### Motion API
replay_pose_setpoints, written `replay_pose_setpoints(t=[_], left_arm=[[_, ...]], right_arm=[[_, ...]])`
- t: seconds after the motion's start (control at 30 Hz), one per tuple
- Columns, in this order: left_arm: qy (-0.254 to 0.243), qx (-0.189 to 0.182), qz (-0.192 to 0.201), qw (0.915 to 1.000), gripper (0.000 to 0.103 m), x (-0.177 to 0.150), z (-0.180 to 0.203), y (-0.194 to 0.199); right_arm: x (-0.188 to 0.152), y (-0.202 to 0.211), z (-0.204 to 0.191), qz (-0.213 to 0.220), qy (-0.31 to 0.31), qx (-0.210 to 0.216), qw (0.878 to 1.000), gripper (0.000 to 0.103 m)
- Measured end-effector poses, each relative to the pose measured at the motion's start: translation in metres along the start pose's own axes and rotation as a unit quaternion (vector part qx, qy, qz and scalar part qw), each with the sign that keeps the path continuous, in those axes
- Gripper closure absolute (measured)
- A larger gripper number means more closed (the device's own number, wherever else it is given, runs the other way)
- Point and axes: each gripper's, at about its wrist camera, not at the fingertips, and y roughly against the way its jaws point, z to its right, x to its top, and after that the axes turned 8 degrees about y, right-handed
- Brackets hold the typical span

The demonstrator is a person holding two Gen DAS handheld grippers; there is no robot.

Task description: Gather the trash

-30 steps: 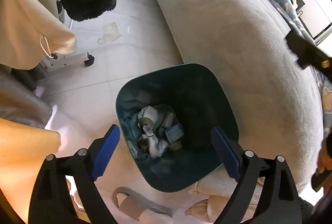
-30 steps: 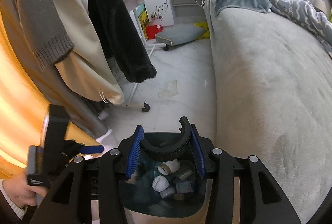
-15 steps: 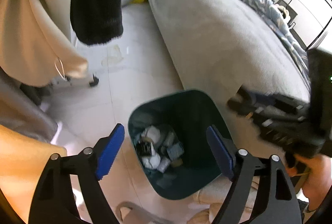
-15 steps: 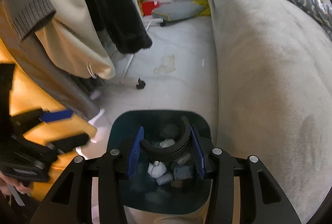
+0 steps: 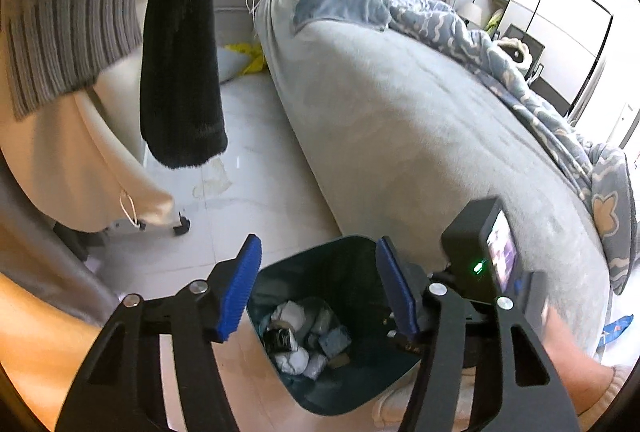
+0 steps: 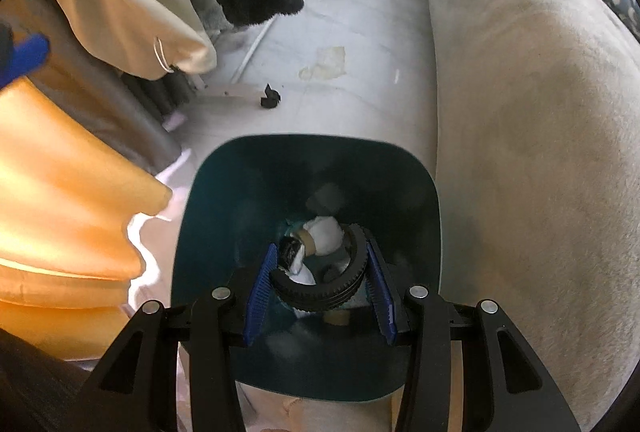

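Note:
A dark teal trash bin (image 5: 352, 264) (image 6: 224, 184) stands on the tiled floor against the bed, with several crumpled papers and wrappers (image 5: 298, 338) (image 6: 324, 232) at its bottom. My right gripper (image 6: 320, 282) hangs over the bin's mouth, shut on a black ridged ring (image 6: 320, 290) that is broken open at one side. My left gripper (image 5: 318, 290) is higher, above the bin's near left rim; its jaws are closing with nothing between them. The right gripper's body and camera (image 5: 480, 260) show at the right of the left wrist view.
A grey-covered bed (image 5: 420, 136) (image 6: 528, 112) with a blue patterned quilt (image 5: 460, 28) fills the right. Hanging clothes (image 5: 180, 44) (image 6: 132, 12) and an orange cloth (image 6: 60, 212) crowd the left. A rack's caster (image 6: 270, 98) and a floor stain (image 6: 326, 62) lie beyond the bin.
My left gripper rose and tilted up while its jaws narrowed. My right gripper came down over the bin's mouth with the black ring still held.

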Motion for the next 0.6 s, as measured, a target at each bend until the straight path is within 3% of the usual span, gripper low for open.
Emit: replay_pose_setpoints(t=[0.17,0.23,0.3,0.6], left_arm=[[-0.009,0.003,0.021,0.9997,0.045,0.005,0.009,0.007],[-0.018,0.005,0.031,0.9994,0.046,0.006,0.015,0.010],[-0.021,0.003,0.039,0.9990,0.046,0.007,0.020,0.013],[-0.024,-0.015,0.064,0.9975,0.046,0.017,0.048,0.025]], right_arm=[[-0.008,-0.006,0.003,-0.016,-0.003,0.008,1.000,0.054],[-0.011,-0.008,0.002,-0.020,0.000,0.009,1.000,0.043],[-0.012,-0.008,0.001,-0.020,0.004,0.009,1.000,0.041],[-0.026,0.038,0.022,0.026,-0.008,-0.010,1.000,0.040]])
